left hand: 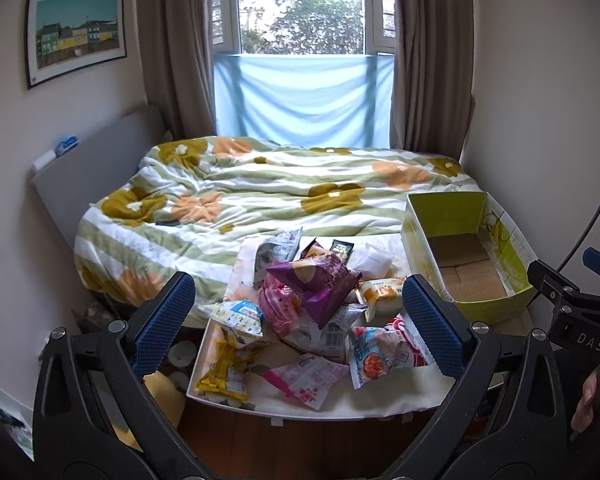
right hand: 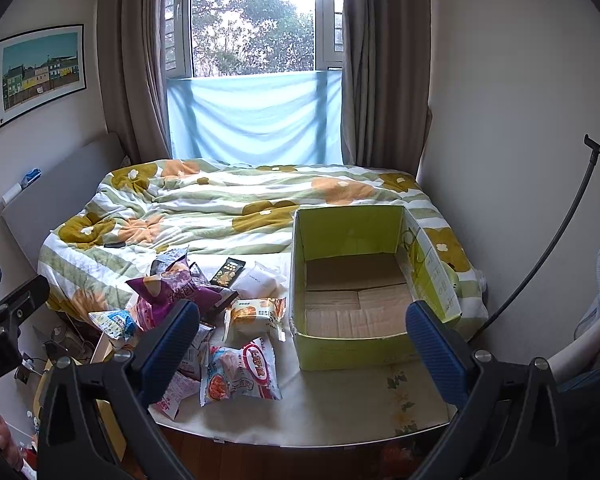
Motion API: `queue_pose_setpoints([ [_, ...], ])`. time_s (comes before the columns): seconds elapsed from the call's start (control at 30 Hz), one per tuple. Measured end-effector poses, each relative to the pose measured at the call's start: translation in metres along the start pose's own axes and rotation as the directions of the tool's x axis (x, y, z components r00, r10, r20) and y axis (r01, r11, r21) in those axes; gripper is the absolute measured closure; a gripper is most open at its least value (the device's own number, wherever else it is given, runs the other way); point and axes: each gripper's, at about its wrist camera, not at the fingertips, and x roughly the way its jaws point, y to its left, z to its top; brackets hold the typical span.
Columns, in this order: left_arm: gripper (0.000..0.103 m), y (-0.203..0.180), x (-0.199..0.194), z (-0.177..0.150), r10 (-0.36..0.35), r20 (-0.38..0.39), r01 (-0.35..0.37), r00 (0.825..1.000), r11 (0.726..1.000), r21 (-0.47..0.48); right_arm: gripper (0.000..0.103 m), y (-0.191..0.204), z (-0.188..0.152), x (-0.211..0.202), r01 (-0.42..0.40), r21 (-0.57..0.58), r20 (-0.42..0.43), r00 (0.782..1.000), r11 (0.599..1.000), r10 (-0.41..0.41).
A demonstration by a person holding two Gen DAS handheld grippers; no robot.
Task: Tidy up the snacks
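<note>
The white letters "DAS" stood on the black body of the right gripper (left hand: 580, 312) at the edge of the left wrist view, and the writing on the snack bags (left hand: 300, 312) was too small to read.

Left gripper (left hand: 298, 322): jaws spread wide, nothing between blue pads (left hand: 162, 326), level, pointing forward. Right gripper (right hand: 303, 346): jaws likewise wide apart, nothing held, blue pads (right hand: 436, 354) facing each other. Each tool visible at edge of other's view, side by side, apart.
</note>
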Motion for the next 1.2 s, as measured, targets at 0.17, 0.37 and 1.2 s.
queue_pose_setpoints([
  [0.17,0.001,-0.0008,0.0005,-0.0002,0.001,0.001,-0.001,1.000,1.000,0.001,0.000,0.0009,-0.0001,-0.0004,0.003,0.002,0.000,1.000,1.000,-0.003],
  [0.37,0.001,-0.0007,0.0007,0.0000,0.001,-0.001,-0.001,1.000,1.000,0.000,0.000,0.0011,0.0001,0.0006,0.004,0.003,-0.002,1.000,1.000,-0.004],
  [1.2,0.001,-0.0013,0.0013,0.0006,0.001,-0.001,-0.001,1.000,1.000,0.001,0.000,0.0016,0.0000,0.0012,0.004,0.005,-0.009,1.000,1.000,-0.004],
])
